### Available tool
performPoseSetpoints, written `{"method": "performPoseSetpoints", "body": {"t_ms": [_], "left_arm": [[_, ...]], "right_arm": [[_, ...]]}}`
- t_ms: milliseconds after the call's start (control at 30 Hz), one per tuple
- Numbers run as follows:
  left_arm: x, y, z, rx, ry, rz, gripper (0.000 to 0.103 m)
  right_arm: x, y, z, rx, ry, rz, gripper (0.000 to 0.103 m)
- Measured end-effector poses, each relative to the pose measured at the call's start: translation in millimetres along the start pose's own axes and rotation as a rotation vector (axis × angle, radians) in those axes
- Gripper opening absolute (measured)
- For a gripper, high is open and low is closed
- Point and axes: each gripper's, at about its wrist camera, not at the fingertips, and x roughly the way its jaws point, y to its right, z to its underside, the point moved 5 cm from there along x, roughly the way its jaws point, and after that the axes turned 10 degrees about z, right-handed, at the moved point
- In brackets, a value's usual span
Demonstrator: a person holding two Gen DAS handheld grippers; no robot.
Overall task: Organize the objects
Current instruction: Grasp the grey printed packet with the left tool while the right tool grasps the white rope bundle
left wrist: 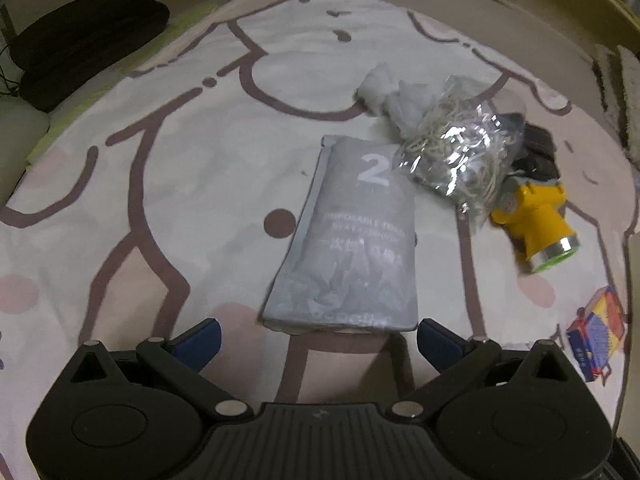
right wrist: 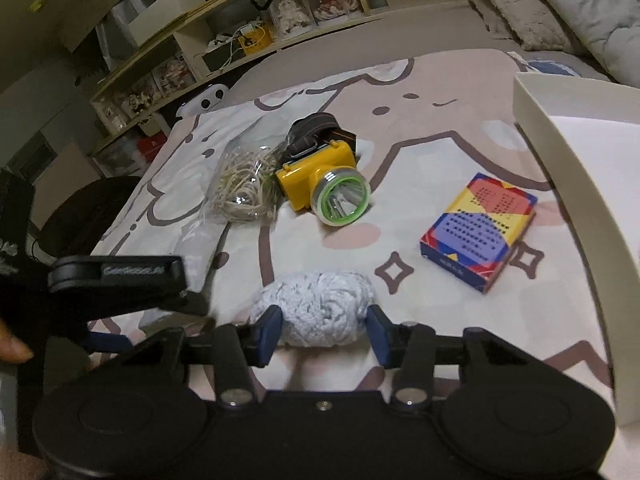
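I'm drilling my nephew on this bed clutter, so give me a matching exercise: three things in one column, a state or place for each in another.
Things:
1. yellow plastic headlamp
2. white crumpled ball
3. grey flat pouch

States:
A. between the right gripper fingers
B. ahead of the open left gripper
C. beside the clear bag of string

Pairs: 1-C, 2-A, 3-B

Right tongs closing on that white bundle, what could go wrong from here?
1. The white bundle looks soft and loose; the right tongs may squash it or snag strands.
2. The left tongs sit open at the grey pouch; the flat pouch could slide on the blanket when pinched.
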Motion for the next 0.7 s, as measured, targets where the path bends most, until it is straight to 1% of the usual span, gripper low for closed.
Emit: {"method": "performPoseSetpoints", "body": {"t_ms": [67,100,167,200,267,333,400,433,467,500,567,600,700], "left_arm": [[-4.9,4.1,-5.0,0.032,0.029,0.005,0.102],[-5.7,7.6,-8.4,0.056,0.041,0.005,0.102],[-4.1,14.0,-14.7,0.099,0.054,0.005,0.102],[-1.3,17.3,-18.3,0.115,0.057,0.008,0.102],[5.4,20.9,-23.6,0.136,0.062,0.015,0.102],[11.1,21.7,-25.5,0.145,0.067,0.022,0.101],[14.7,20.2,-25.7,0.155,0.077,0.035,0.094],[17.9,19.3,-26.7,0.158,0.074,0.043,0.092],[21.0,18.5,-26.8,0.157,0.066,0.050,0.088],[24.7,17.6,-26.7,0.151,0.057,0.058,0.081],[27.4,15.7,-26.1,0.149,0.054,0.056,0.076],[26.6,15.9,-25.5,0.158,0.056,0.056,0.075],[20.8,18.6,-21.4,0.181,0.036,0.058,0.068]], "right_arm": [[-2.1,0.6,-0.9,0.003,0.014,-0.012,0.048],[-2.5,1.2,-1.3,0.009,0.020,-0.009,0.050],[-1.5,1.5,-1.1,0.005,0.020,-0.015,0.066],[-0.6,0.9,-0.2,0.000,0.021,-0.011,0.069],[1.5,-1.5,1.3,-0.020,0.024,-0.006,0.078],[4.3,-5.6,3.4,-0.052,0.018,-0.005,0.081],[7.4,-9.9,4.9,-0.080,0.018,0.002,0.086],[9.5,-11.6,5.2,-0.088,0.017,0.005,0.089],[11.8,-12.7,5.1,-0.086,0.016,0.008,0.091],[13.8,-12.8,5.2,-0.079,0.015,0.009,0.091],[18.1,-12.3,3.7,-0.057,0.009,0.008,0.094],[19.3,-11.7,3.5,-0.051,0.010,0.008,0.095],[22.3,-10.3,3.4,-0.049,0.013,0.019,0.095]]}}
